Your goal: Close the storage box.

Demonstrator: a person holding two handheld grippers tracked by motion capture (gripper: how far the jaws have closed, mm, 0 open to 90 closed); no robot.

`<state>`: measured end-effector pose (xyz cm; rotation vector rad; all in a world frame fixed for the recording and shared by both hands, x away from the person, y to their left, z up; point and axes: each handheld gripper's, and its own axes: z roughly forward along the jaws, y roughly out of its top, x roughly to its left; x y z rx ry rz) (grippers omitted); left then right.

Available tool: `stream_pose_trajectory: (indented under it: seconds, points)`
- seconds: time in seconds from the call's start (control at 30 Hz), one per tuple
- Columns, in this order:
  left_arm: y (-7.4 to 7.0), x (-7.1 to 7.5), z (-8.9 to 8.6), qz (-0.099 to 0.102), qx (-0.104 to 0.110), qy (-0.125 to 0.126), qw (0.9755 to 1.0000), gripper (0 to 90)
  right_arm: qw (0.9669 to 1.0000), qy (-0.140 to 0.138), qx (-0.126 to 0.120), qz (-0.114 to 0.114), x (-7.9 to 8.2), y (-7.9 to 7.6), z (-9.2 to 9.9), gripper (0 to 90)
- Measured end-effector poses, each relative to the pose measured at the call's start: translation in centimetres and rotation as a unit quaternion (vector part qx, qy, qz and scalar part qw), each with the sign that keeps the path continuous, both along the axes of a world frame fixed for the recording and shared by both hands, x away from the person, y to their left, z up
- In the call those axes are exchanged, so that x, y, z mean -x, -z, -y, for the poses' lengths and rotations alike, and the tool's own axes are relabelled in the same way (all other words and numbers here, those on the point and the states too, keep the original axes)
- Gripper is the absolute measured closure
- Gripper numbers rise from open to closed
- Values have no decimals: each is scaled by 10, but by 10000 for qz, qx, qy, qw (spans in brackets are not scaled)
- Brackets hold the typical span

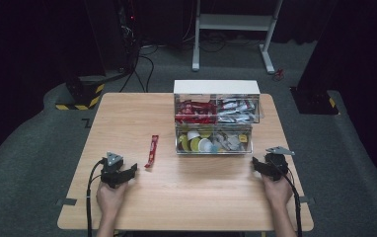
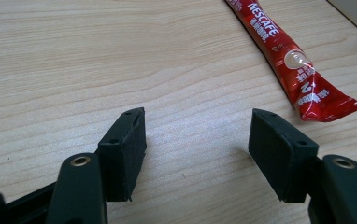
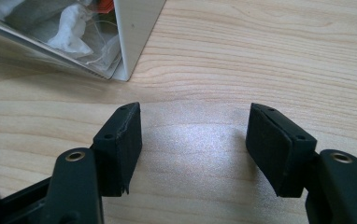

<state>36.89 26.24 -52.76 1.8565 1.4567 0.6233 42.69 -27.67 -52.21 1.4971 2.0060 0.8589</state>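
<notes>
A red Nescafe stick sachet (image 1: 151, 151) lies flat on the wooden table (image 1: 186, 192), left of a clear two-tier organiser box (image 1: 216, 118). My left gripper (image 1: 131, 171) rests on the table just below and left of the sachet, open and empty. In the left gripper view the sachet (image 2: 289, 60) runs up and to the right of the spread jaws (image 2: 197, 133), apart from them. My right gripper (image 1: 256, 163) rests near the box's front right corner, open and empty. The right gripper view shows the box corner (image 3: 130, 37) ahead and left of its jaws (image 3: 195, 130).
The organiser's upper tier holds red and silver sachets; the lower drawer (image 1: 213, 141) holds capsules and tea bags. A white desk frame (image 1: 233, 29) and cables stand on the grey floor beyond the table. Dark stands flank the table at left and right.
</notes>
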Motion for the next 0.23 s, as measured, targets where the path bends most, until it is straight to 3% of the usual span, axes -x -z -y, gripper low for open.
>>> stream_pose_trajectory:
  seconds: [0.23]
  points:
    - [0, 0, 1, 17, -16, -2, 10000, 368, 10000, -3, -1, -2, 0, 0, 0, 359]
